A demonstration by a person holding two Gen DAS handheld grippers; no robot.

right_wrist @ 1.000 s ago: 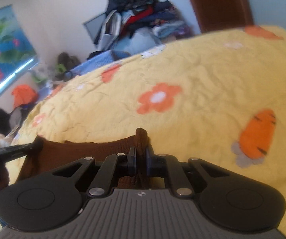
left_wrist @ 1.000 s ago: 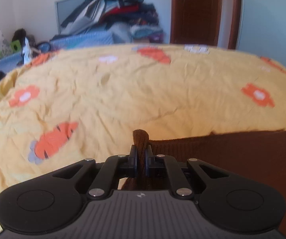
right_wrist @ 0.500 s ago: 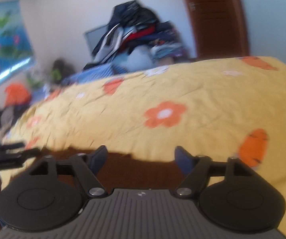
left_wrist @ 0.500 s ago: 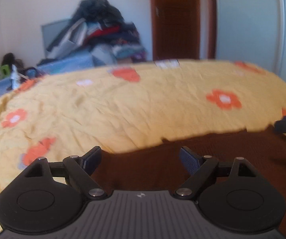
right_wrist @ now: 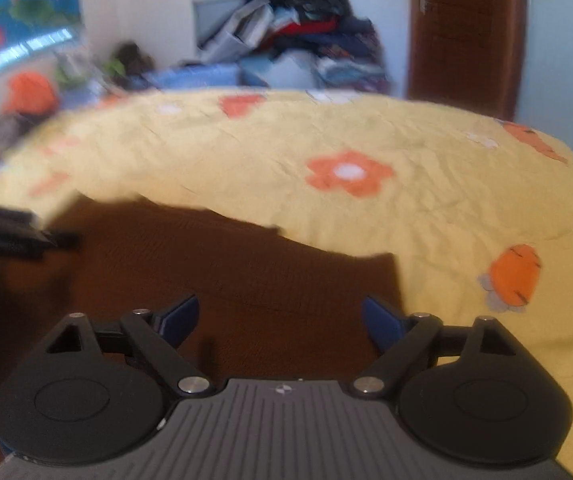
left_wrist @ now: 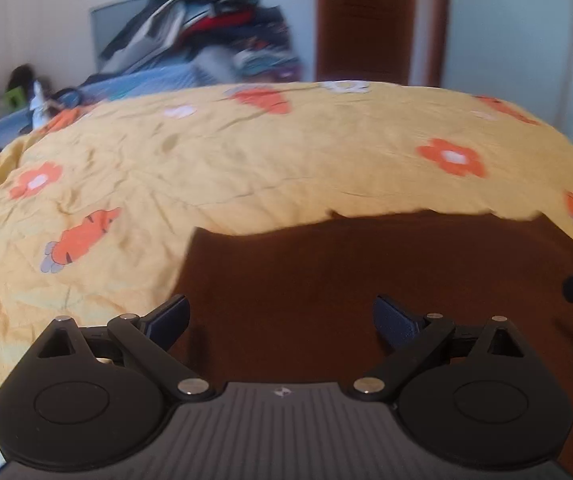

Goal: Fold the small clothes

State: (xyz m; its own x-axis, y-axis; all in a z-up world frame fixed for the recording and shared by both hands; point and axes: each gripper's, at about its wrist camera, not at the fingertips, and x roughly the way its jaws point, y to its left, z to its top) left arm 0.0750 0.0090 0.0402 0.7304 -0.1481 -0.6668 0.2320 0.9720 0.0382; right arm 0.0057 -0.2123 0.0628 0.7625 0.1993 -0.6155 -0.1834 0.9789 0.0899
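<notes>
1. Left gripper (left_wrist: 280,322): your jaws stand wide apart and hold nothing; both blue fingertips (left_wrist: 170,318) hover over the near left part of the brown garment (left_wrist: 366,276).
2. Right gripper (right_wrist: 280,318): your jaws are likewise wide and empty, poised over the garment's near right part, with its right edge just beyond the right fingertip.
3. Brown garment: it lies spread flat on the yellow bedspread (left_wrist: 286,160), its far edge running roughly straight across both views; the near edge is hidden under your grippers.
4. Step in hand (a judgement): the cloth appears laid out and released, so the next fold likely starts with a fresh pinch. Pick matching points on the left and right edges, close on the brown cloth only, and keep the bedspread out of the grip.
5. Carry both sides level and together, so the fold line stays straight and the edges meet squarely.
6. Risk: the bedspread is wrinkled and soft; dragging may bunch the garment.
7. Beyond the bed: a pile of clothes (left_wrist: 214,36) against the wall and a brown door (left_wrist: 366,20), well apart from the work.
</notes>
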